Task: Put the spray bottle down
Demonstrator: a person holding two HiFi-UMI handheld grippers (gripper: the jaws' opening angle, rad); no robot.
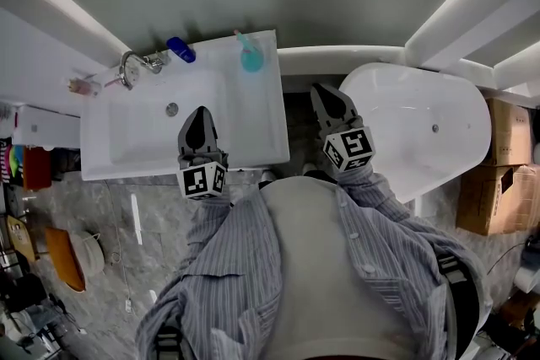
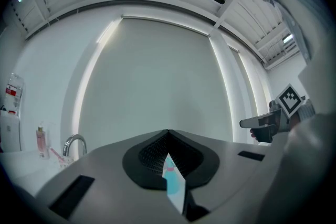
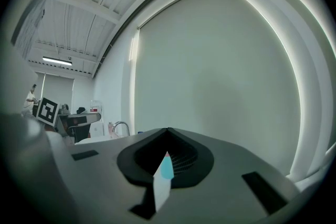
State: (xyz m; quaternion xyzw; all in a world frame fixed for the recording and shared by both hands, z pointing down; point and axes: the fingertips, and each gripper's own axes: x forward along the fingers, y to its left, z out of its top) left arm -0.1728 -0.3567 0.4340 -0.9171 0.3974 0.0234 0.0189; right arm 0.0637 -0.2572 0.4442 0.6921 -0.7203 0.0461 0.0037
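Observation:
A teal spray bottle [image 1: 251, 56] stands upright on the back right corner of the white sink [image 1: 253, 139], apart from both grippers. My left gripper [image 1: 200, 112] hovers over the sink's right half, short of the bottle, with its jaws shut and nothing between them; in the left gripper view the left gripper [image 2: 168, 132] points level at the plain wall. My right gripper [image 1: 325, 90] hangs over the gap between sink and bathtub, to the right of the bottle. In the right gripper view the right gripper [image 3: 168, 129] also has its jaws together and holds nothing.
A chrome faucet [image 1: 131, 67] and a blue bottle [image 1: 180, 49] sit at the sink's back edge, with small pink items [image 1: 83, 84] at its left. A white bathtub [image 1: 456, 97] lies to the right, cardboard boxes [image 1: 498, 173] beyond it. Clutter lines the floor at far left.

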